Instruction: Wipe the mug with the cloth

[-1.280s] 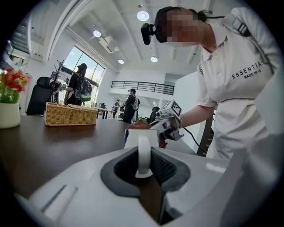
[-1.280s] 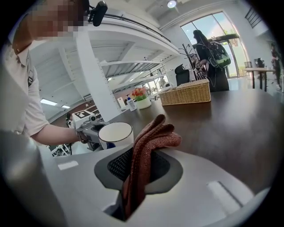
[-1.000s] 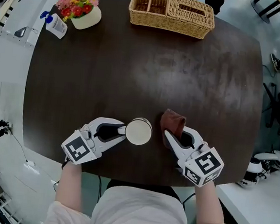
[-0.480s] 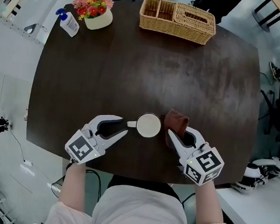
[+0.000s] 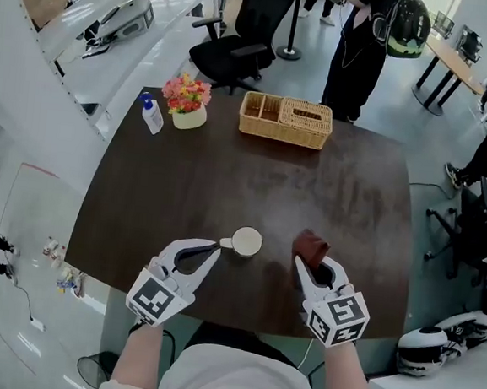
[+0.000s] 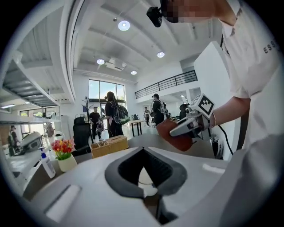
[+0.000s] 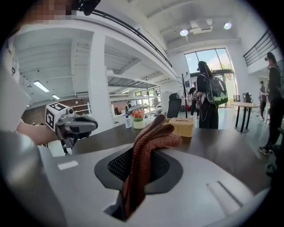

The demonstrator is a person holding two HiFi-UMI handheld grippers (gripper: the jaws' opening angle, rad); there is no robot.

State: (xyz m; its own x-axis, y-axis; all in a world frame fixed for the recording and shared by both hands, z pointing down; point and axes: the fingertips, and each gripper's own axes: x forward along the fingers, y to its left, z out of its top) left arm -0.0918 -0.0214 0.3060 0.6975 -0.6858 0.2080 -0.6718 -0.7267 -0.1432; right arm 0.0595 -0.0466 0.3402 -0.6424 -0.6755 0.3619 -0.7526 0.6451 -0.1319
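**Near.** The left gripper (image 5: pixel 218 246) is closed on the handle of the mug (image 5: pixel 246 241), which sits toward the near edge of the table (image 5: pixel 254 165). Whether the mug rests on the wood or hangs just above it cannot be told. The right gripper (image 5: pixel 305 263) is clamped on the cloth (image 5: pixel 311 243). A loose fold of it sticks out past the jaws, beside the mug but apart from it.

**Step in hand.** The wipe appears not yet begun. To do it well:
- Hold the handle firmly so the mug does not swivel.
- Bring the loose fold, not the hard jaws, against the wall.
- Sweep round the side and the rim.

**Hidden.** The handle is largely covered by the jaw tips. The mug's outer wall, its inside and any dirt on it cannot be made out.

**Far.** A basket (image 5: pixel 286 119), flowers (image 5: pixel 189 98) and a bottle (image 5: pixel 151 115) stand at the far edge.
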